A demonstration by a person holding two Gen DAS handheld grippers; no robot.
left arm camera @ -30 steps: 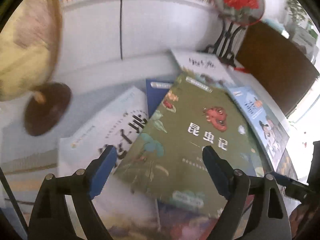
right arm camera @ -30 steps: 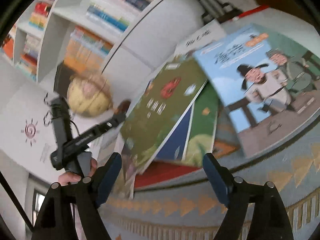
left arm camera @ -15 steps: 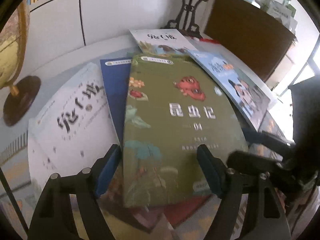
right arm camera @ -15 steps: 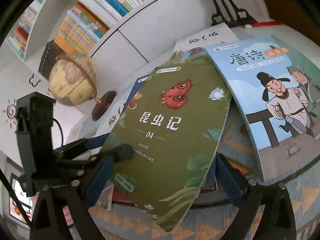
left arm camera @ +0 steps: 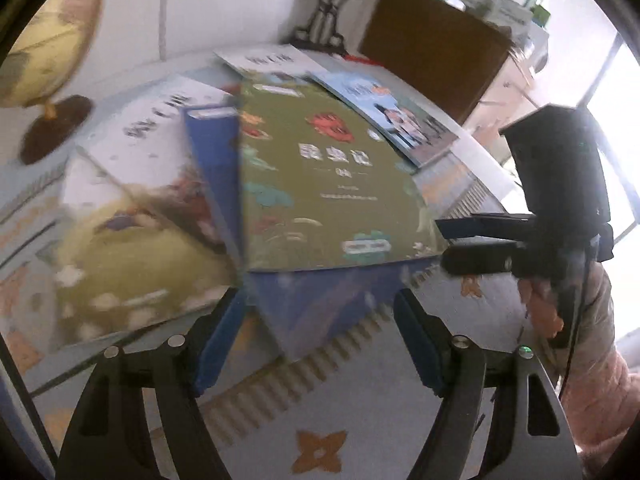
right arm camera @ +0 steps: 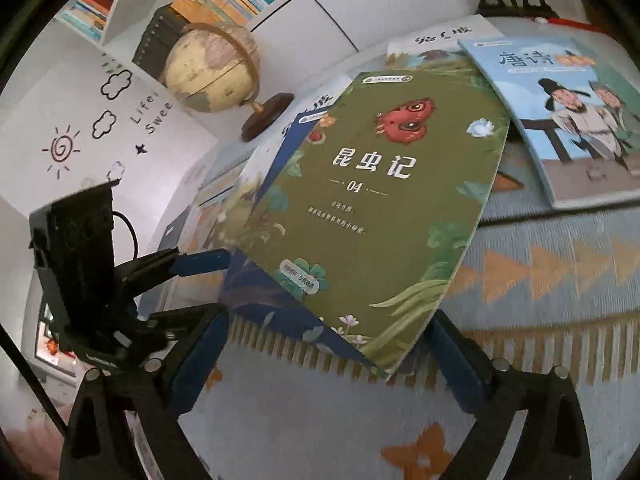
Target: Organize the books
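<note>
Books lie fanned in a loose overlapping heap on a patterned cloth (right arm camera: pixel 540 264) that covers the table, near a globe (right arm camera: pixel 212 70) on a dark foot. Count, as far as the overlap lets me tell: five or six thin paperbacks. Largest showing is the green insect book (right arm camera: pixel 372 208) on top of the heap; under it a dark blue book (left arm camera: pixel 216 152); to its left a white book with brush lettering (left arm camera: pixel 156 120); behind it a second white book (right arm camera: pixel 440 36); to the right a light blue book with robed figures (right arm camera: pixel 560 112), lying apart from the heap's front edge. A yellowish cover at lower left in the left wrist view is too blurred to count surely. All look light, thin and floppy, with glossy covers likely to slide on each other; a grip near the spine or a free corner seems best, pinching the edge, since a flat cover gives nothing to close on. Left gripper (left arm camera: pixel 320 340) stands apart-jawed just short of the heap's near edge, nothing between the pads. Right gripper (right arm camera: pixel 332 360) is wide, its jaws closing slightly, the green book's near corner between them but not pinched.
</note>
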